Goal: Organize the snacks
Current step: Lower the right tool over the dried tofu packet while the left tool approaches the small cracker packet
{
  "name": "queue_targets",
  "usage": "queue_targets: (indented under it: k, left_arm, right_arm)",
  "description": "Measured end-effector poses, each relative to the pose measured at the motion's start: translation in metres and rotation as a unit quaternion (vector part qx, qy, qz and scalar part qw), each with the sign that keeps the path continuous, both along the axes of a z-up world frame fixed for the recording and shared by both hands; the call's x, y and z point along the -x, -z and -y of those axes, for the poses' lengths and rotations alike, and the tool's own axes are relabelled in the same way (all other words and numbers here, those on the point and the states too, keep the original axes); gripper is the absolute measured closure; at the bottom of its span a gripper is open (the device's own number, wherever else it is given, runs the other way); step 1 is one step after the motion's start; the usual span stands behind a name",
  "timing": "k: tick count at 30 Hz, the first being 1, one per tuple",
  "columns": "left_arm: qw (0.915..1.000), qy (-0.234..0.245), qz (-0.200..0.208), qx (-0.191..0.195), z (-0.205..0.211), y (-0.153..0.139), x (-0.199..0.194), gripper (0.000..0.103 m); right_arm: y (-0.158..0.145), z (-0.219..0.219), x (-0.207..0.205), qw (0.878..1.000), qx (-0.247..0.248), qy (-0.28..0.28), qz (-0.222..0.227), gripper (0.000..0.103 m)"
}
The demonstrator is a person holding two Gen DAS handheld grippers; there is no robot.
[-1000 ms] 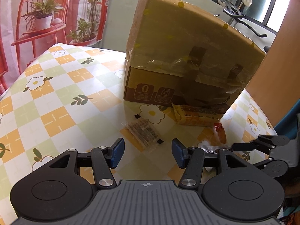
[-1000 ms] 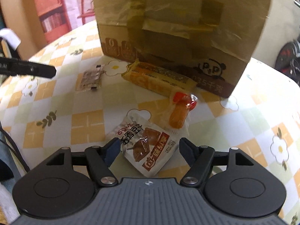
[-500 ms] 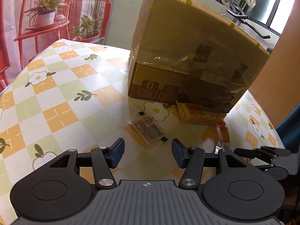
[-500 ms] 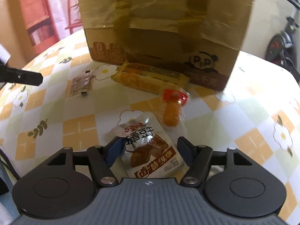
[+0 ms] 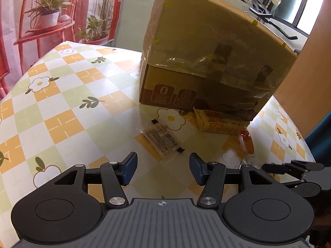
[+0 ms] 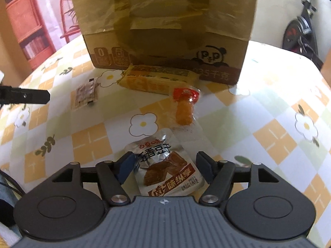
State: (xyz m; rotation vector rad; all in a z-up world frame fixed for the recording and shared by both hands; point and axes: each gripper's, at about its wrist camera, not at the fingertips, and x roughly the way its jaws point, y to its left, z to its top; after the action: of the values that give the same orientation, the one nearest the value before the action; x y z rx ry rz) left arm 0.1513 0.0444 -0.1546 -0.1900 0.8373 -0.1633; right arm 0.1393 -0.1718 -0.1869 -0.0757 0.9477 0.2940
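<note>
Several snacks lie on the checked tablecloth [image 5: 62, 103] in front of a taped cardboard box [image 5: 206, 62] [image 6: 165, 20]. My right gripper [image 6: 165, 165] straddles a silver tofu packet [image 6: 163, 155]; its jaws are opening, and the pads do not press on the packet. Beyond it lie an orange sausage snack with a red top [image 6: 184, 107] [image 5: 247, 142] and a long yellow packet [image 6: 157, 80] [image 5: 219, 122] against the box. My left gripper [image 5: 163, 170] stands open and empty, just short of a small clear barcode packet [image 5: 161, 139] [image 6: 85, 94].
The box stands tall at the table's far side. A red plant stand [image 5: 41, 29] stands behind the table at left, an exercise bike [image 6: 300, 33] at right. A finger of my left gripper [image 6: 24, 96] shows at the left edge of the right wrist view.
My right gripper has rolled a little and sits squarer over the silver packet; its fingers narrowed, then widened again. The left gripper has kept still.
</note>
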Motion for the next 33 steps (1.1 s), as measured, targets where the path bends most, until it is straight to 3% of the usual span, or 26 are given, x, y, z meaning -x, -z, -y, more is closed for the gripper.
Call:
queue_targets:
  k: [4, 7, 9, 15, 23, 30, 33]
  left_arm:
    - [1.0, -0.004, -0.002, -0.001, -0.001, 0.001, 0.0, 0.045]
    - [1.0, -0.005, -0.004, -0.003, -0.001, 0.002, -0.001, 0.045]
    - [1.0, -0.006, -0.007, -0.003, -0.002, 0.004, -0.002, 0.045]
    - [0.9999, -0.011, -0.012, 0.0, -0.001, 0.008, -0.014, 0.045]
    - [0.9994, -0.02, -0.025, -0.014, 0.009, 0.021, -0.048, 0.045]
    - [0.9968, -0.061, -0.043, -0.026, 0.031, 0.028, -0.072, 0.045]
    - [0.9962, -0.055, -0.037, -0.056, 0.047, 0.03, -0.075, 0.042]
  right_arm:
    - [0.006, -0.006, 0.0, 0.999, 0.021, -0.036, 0.023, 0.029]
    - [0.01, -0.003, 0.003, 0.998, 0.017, -0.043, 0.044, 0.033]
    - [0.01, 0.0, 0.005, 0.998, 0.015, -0.032, 0.055, 0.047]
    - [0.01, 0.017, 0.011, 0.997, -0.005, 0.021, 0.07, 0.051]
    - [0.013, 0.024, 0.02, 0.995, -0.019, 0.029, 0.092, 0.051]
    - [0.016, 0.025, 0.024, 0.994, -0.019, 0.024, 0.103, 0.051]
    - [0.016, 0.023, 0.024, 0.994, -0.011, 0.02, 0.106, 0.051]
